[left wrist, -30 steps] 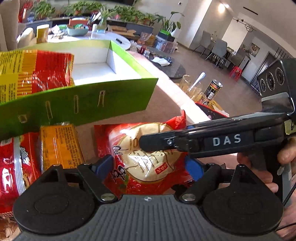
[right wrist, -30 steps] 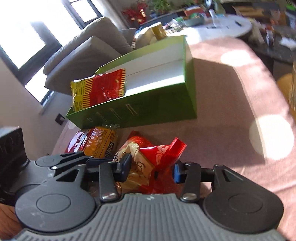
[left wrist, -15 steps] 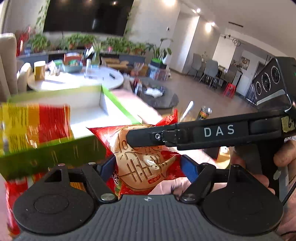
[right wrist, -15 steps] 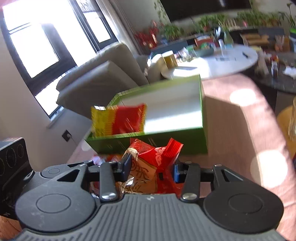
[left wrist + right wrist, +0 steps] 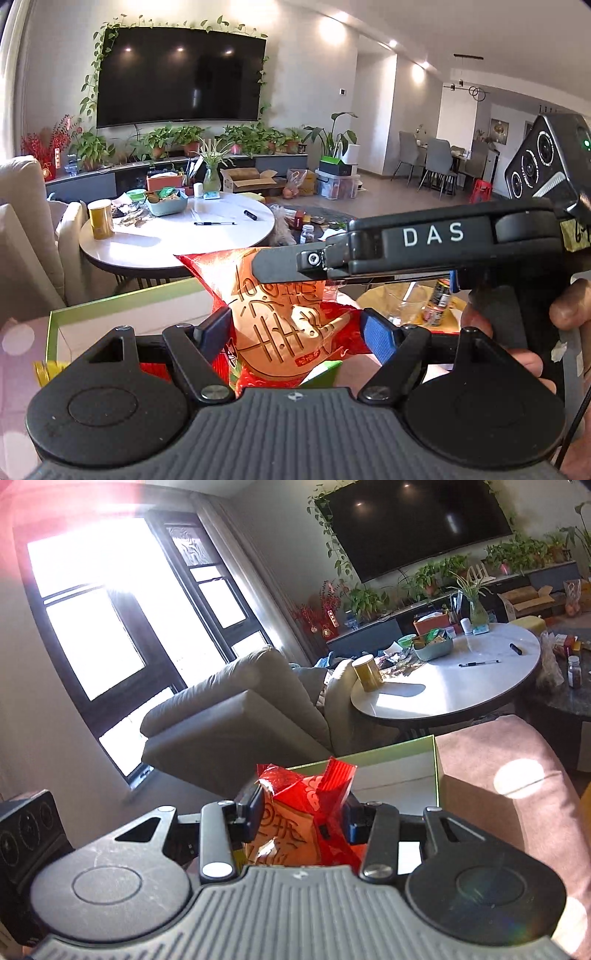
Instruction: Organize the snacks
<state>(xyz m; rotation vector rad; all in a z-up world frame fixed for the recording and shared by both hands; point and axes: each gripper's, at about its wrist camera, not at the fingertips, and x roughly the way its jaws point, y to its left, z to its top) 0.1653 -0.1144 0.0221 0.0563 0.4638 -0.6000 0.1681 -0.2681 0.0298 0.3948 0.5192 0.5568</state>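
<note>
The red snack bag (image 5: 284, 325) sits at lower centre of both views, above the green box (image 5: 406, 771). The right tongs (image 5: 304, 821) clamp its crumpled end; the left tongs (image 5: 295, 332) straddle its sides, contact uncertain. Judged light, crinkly and crushable: grip the sealed edge, not the filled middle.

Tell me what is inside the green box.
In the left wrist view the green box shows a white inner wall and, at its near left corner, part of a yellow and red snack packet. The held red snack bag and the claw bodies hide the rest of its floor.
</note>
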